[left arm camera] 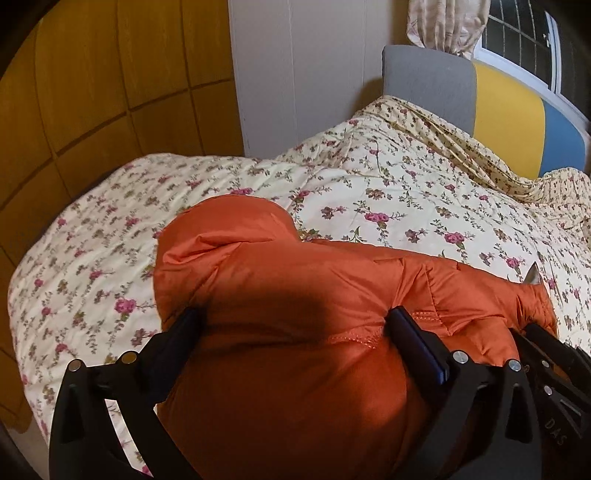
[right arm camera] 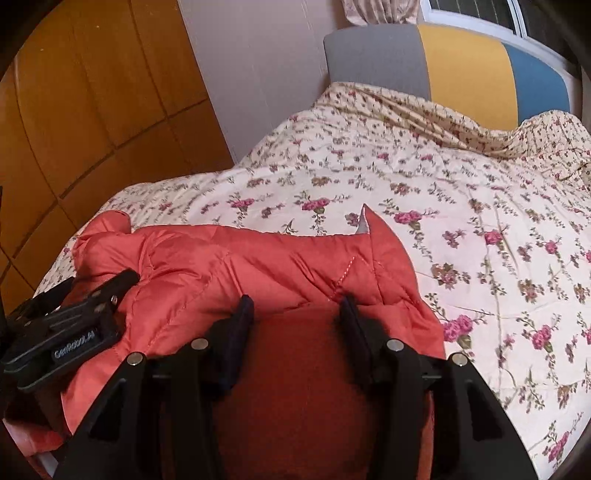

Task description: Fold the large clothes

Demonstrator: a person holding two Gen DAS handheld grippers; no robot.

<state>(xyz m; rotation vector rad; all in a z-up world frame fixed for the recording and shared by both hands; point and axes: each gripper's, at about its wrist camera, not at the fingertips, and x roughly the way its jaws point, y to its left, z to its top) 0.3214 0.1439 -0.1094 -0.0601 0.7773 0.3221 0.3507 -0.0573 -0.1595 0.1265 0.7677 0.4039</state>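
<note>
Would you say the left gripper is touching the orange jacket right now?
Touching. In the left wrist view, the left gripper has its fingers spread wide and pressed into the orange jacket, the fabric bulging between them.

Right gripper (right arm camera: 295, 314) jaws spread, orange jacket (right arm camera: 229, 266) bulging between them. Left gripper (right arm camera: 125, 280) left of jaws. Floral bedspread (right arm camera: 461, 221) beyond.

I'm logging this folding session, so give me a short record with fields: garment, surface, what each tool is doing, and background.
garment: orange puffer jacket, hood toward the far left
surface: bed with floral quilt
left tool: open, fingers straddling bunched jacket fabric near the hood
right tool: open, fingers straddling jacket fabric close to its right edge
tools: side by side on the jacket
background: grey, yellow and blue headboard, wooden wardrobe, curtain
</note>
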